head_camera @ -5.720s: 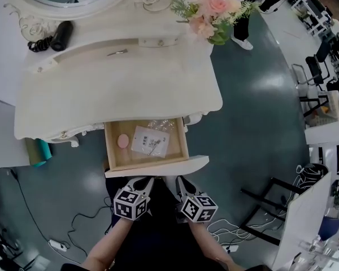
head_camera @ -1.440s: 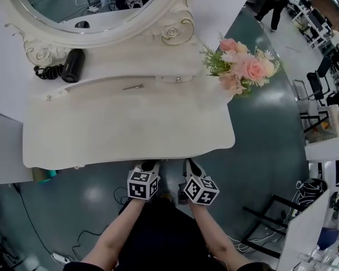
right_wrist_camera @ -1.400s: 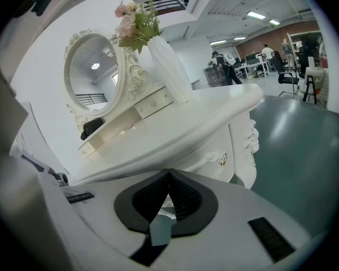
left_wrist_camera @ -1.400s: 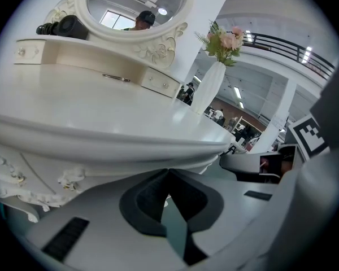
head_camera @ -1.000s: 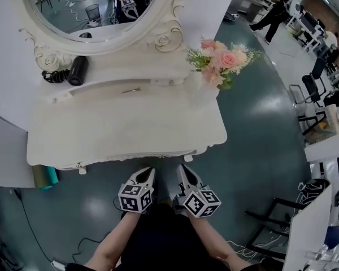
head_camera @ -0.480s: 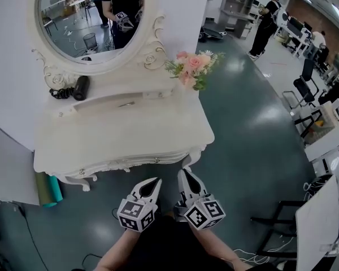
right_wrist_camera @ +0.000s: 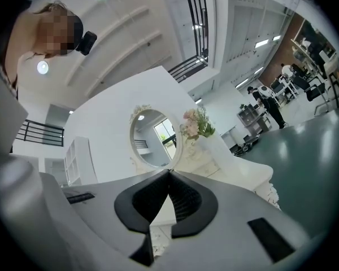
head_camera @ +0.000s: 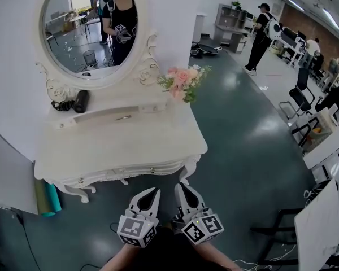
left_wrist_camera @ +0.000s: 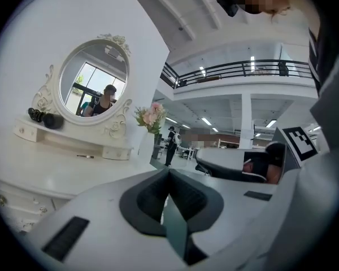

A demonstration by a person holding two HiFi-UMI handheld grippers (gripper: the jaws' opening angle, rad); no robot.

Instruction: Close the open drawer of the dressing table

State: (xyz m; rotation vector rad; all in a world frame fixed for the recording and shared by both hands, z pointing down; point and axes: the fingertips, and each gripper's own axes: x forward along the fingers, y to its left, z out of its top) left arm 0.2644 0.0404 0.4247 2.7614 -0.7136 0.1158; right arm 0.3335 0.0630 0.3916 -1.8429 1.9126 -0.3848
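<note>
The front and middle of the worktop are bare and give free room from above, while its back is taken by a low shelf, a hairdryer, the flowers and the mirror. The drawer lies flush in the front, and a strip of bare floor parts it from the left tool and right tool, both with jaws together. Left of the worktop stand rolls by the wall; to its right the floor is wide open.
</note>
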